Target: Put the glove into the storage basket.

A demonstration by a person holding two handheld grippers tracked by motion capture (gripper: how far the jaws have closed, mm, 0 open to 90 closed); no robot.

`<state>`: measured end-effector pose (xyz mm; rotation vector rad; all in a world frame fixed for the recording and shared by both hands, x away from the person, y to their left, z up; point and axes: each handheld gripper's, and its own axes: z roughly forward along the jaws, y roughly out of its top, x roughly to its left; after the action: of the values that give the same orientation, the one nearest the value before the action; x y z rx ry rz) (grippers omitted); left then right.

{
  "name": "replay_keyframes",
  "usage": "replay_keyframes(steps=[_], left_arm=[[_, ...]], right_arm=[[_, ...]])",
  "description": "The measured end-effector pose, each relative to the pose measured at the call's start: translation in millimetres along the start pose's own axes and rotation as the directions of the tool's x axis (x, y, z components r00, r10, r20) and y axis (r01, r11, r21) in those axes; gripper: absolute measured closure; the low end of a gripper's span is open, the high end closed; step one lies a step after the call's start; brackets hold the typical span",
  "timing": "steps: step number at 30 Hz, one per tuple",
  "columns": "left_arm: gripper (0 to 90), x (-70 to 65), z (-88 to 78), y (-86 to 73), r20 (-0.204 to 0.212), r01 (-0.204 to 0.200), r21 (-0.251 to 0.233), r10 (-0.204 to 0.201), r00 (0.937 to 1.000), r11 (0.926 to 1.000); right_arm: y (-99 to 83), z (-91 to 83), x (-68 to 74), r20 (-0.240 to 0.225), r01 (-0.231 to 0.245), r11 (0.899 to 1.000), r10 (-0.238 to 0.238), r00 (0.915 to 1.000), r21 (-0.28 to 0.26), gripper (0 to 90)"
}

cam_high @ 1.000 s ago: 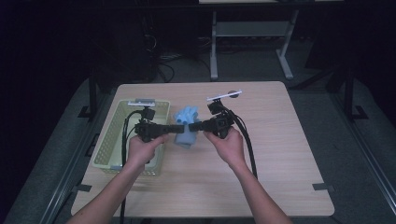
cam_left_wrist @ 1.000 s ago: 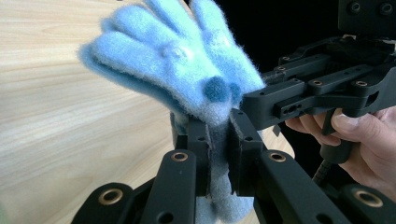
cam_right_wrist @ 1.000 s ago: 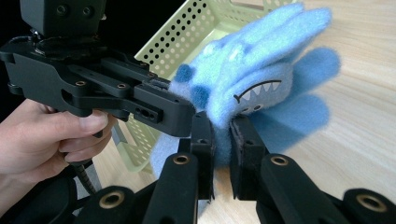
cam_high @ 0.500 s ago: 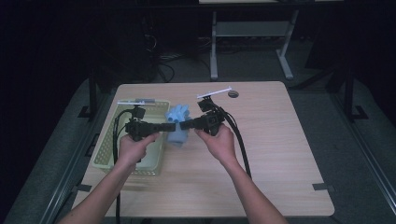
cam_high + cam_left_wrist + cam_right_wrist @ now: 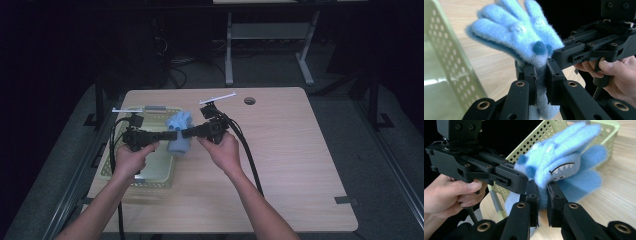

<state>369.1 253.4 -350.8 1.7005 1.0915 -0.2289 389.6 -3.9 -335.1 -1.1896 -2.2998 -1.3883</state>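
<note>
A fuzzy light-blue glove (image 5: 179, 131) with a shark face hangs in the air beside the right rim of a pale green perforated basket (image 5: 135, 184). Both grippers pinch it from opposite sides. My left gripper (image 5: 174, 135) comes in from the left over the basket, and in its own view (image 5: 541, 75) its jaws are clamped on the cuff of the glove (image 5: 516, 32). My right gripper (image 5: 184, 133) reaches in from the right, shut (image 5: 542, 192) on the glove (image 5: 564, 162) below the shark face. The glove's fingers spread out above the jaws.
The wooden table (image 5: 300, 165) has a small round hole (image 5: 249, 101) near its back edge. The basket (image 5: 544, 135) sits at the table's left side. Black cables trail from both grippers along the person's forearms. A metal frame (image 5: 270, 35) stands beyond the table.
Both hands have carried the glove to the left, from the table's middle to the basket's right rim. Both grips stay as they were.
</note>
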Motion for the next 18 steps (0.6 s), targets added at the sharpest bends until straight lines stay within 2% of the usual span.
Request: replay_keyframes(steps=[2, 7, 18], left_arm=[[81.1, 1.0, -2.1, -0.1, -0.002, 0.006, -0.005, -0.006, 1.0, 1.0], [81.1, 7.2, -13.7, -0.4, -0.011, 0.008, -0.018, -0.008, 0.9999, 0.9998], [81.2, 16.5, -32.6, -2.3, -0.042, 0.016, -0.035, -0.018, 0.999, 0.9993]], right_arm=[[1.4, 2.5, 1.5, -0.005, -0.007, 1.0, 0.007, 1.0, 0.0, 81.7], [7.3, 13.4, 6.4, -0.016, 0.015, 1.0, -0.015, 0.9998, -0.003, 81.7], [15.0, 33.5, 14.8, -0.038, 0.007, 1.0, -0.007, 0.9992, -0.002, 81.7]])
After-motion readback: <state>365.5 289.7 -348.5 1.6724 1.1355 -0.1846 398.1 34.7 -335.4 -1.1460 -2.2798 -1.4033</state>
